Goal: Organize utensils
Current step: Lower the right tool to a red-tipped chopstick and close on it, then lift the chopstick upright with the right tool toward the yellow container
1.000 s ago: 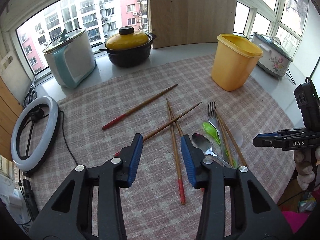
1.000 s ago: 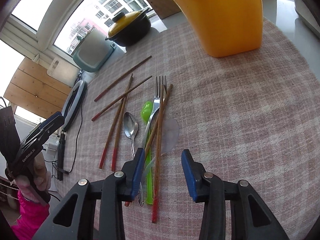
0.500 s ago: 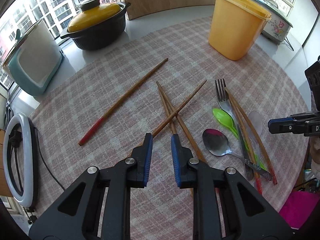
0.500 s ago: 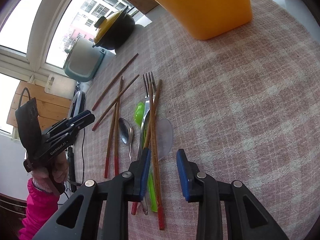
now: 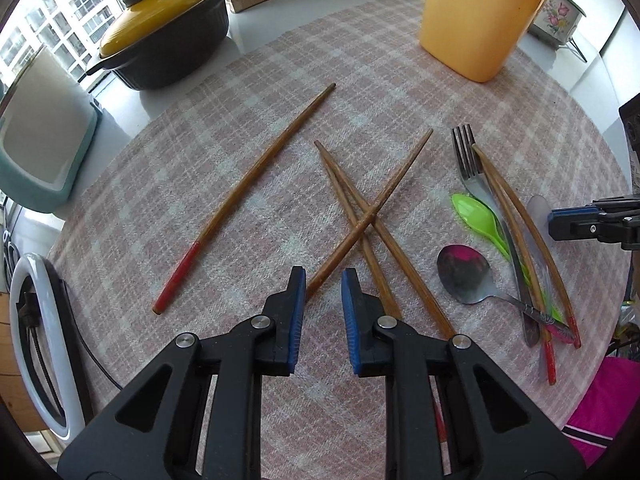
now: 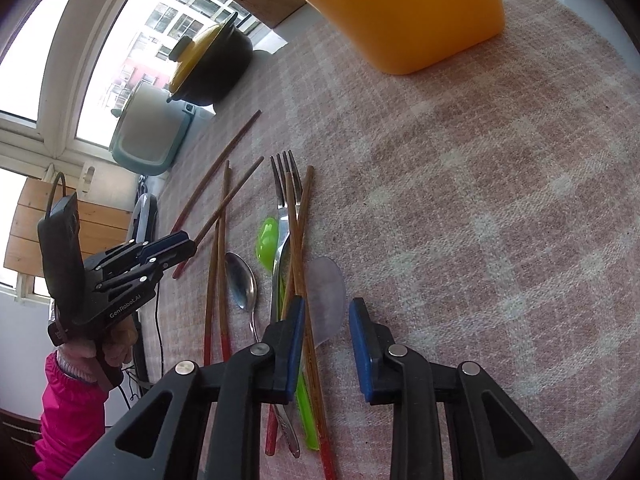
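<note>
Chopsticks (image 5: 360, 220) lay crossed mid-mat, one more chopstick (image 5: 244, 200) apart to the left. Fork (image 5: 480, 192), green spoon (image 5: 480, 220) and metal spoon (image 5: 464, 276) were piled to the right. Left gripper (image 5: 323, 276) hovered over the near ends, jaws parted, nothing held. Right gripper (image 6: 326, 312) sat parted over the pile, empty. Yellow container (image 5: 480, 20) stood far right.

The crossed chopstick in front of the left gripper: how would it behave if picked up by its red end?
The crossed chopstick looks like stiff wood, so it should lift without bending. It is thin and probably light, and may pivot in the left gripper. It lies over two other chopsticks, so lifting could nudge them.
</note>
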Motion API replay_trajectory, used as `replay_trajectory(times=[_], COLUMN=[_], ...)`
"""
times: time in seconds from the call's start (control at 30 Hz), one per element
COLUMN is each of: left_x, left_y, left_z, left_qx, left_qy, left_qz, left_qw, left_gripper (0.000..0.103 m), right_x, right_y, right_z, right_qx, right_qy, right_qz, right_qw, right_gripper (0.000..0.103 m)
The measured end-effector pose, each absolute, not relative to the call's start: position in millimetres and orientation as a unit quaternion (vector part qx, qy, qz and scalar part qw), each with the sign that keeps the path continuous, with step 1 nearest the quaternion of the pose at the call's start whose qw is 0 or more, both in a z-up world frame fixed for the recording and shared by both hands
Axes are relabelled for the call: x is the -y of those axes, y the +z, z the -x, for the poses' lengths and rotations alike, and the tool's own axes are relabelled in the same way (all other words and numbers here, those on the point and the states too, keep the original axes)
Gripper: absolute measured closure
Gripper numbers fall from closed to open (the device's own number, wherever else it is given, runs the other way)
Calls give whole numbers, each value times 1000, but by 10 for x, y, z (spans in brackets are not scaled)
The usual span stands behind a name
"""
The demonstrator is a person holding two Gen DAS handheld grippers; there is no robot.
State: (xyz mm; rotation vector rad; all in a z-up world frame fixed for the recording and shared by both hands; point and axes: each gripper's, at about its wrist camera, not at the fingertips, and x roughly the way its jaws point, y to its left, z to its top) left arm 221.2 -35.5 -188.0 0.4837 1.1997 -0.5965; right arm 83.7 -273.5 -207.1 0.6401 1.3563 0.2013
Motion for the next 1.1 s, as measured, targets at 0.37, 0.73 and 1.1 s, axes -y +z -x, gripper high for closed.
replay_trajectory(times=[0.37, 0.73, 1.1], left_x=[506, 575, 344], left_y=[-2086, -2175, -2171], left_z=[-2483, -2478, -2477], left_qx=[-562, -545, -545], left_qy=[-273, -275, -248], left_qz=[-230, -219, -99], left_qw=[746, 761, 795], left_gripper=[85, 98, 98], right_x=[2709, 2649, 2718], right_y=[-2081, -2096, -1898], right_z=[-869, -916, -919], right_qx=[-617, -626, -606], right_qy=[82, 76, 73], right_qz=[-287, -258, -215], right_qw=[728, 732, 762], right_gripper=[79, 101, 102])
